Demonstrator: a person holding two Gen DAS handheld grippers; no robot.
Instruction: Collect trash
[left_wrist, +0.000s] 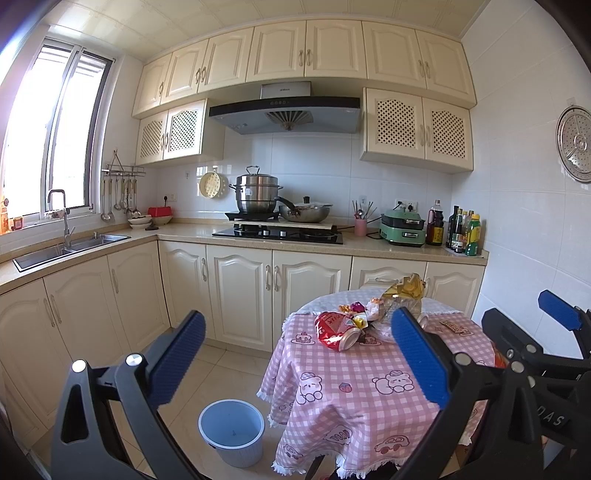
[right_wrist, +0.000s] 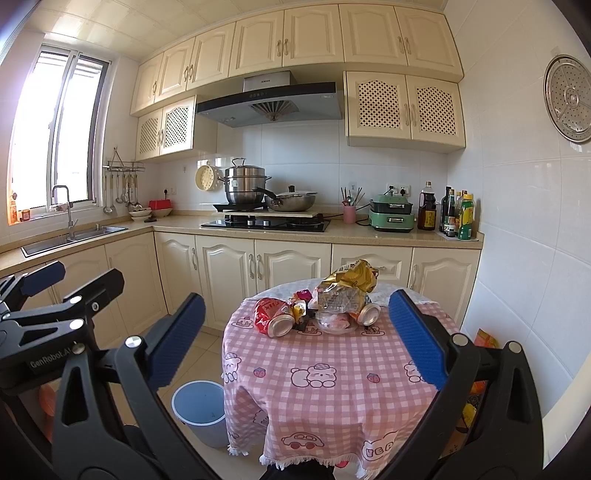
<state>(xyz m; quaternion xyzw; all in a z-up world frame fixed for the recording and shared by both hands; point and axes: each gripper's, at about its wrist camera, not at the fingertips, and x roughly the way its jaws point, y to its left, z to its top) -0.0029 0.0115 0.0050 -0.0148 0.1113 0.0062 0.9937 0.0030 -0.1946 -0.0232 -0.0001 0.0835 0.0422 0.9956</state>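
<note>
Left gripper (left_wrist: 297, 354) jaws wide apart, nothing btwn. Right gripper (right_wrist: 295, 341) same, spread wide, empty, held short of table (right_wrist: 332, 398). Trash pile (right_wrist: 325, 306) at far side of pink check cloth: red wrapper, crushed cans, gold bag. Grey bin (left_wrist: 232, 432) on floor left of table.

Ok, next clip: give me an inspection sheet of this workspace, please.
Surface: round table under pink checked cloth.
Job's things: red crushed can, second can, gold crinkled wrapper, clear plastic bag, heaped at the far side; blue-grey bin on the floor, left of the table.
Clutter: small sweet wrappers.
Grippers: left gripper and right gripper open, holding nothing.
Cables: nothing seen.
Surroundings: cream kitchen cabinets, hob, sink.
</note>
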